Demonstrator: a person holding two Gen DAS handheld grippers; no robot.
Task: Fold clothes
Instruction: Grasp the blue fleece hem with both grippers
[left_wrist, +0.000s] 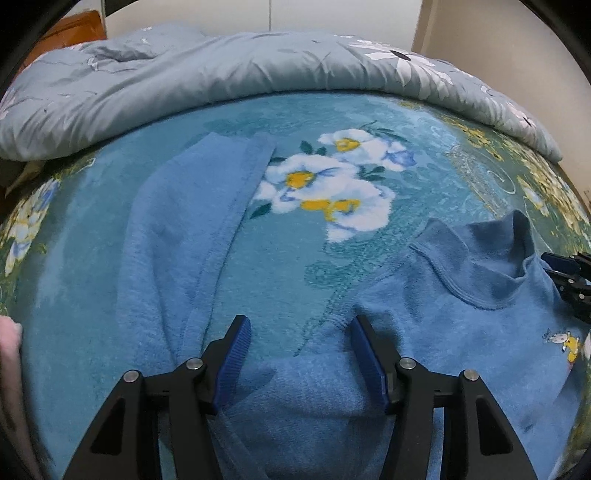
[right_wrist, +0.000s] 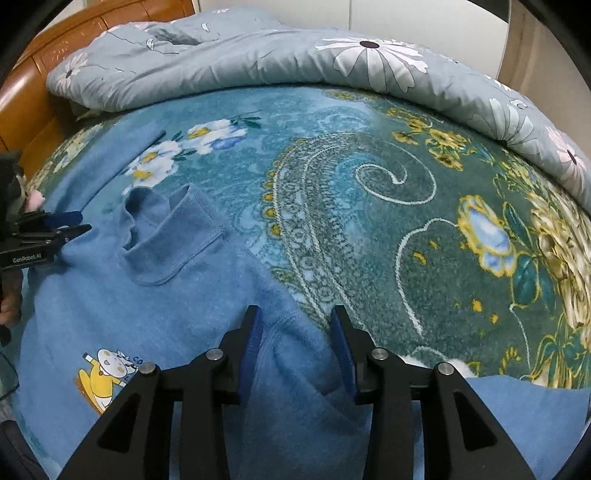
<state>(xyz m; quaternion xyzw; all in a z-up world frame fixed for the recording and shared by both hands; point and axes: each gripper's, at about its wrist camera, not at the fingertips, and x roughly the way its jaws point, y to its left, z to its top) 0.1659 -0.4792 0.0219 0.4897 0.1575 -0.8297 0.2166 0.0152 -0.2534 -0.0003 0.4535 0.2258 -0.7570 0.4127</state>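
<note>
Left wrist view: my left gripper (left_wrist: 301, 354) jaws spread wide over the sweater (left_wrist: 461, 314) shoulder, gripping nothing, sleeve (left_wrist: 192, 221) stretched ahead. Right gripper (right_wrist: 295, 343) also spread, sweater fabric between its fingers, not clamped. Sweater lies flat on blanket (right_wrist: 369, 184), collar (right_wrist: 173, 229) beyond, quilt (right_wrist: 258, 62) bunched farthest back

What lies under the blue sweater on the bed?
The blue sweater lies on a teal floral blanket, which shows all around it. Where the sweater covers the blanket, its pattern is hidden, and anything below cannot be seen.
</note>
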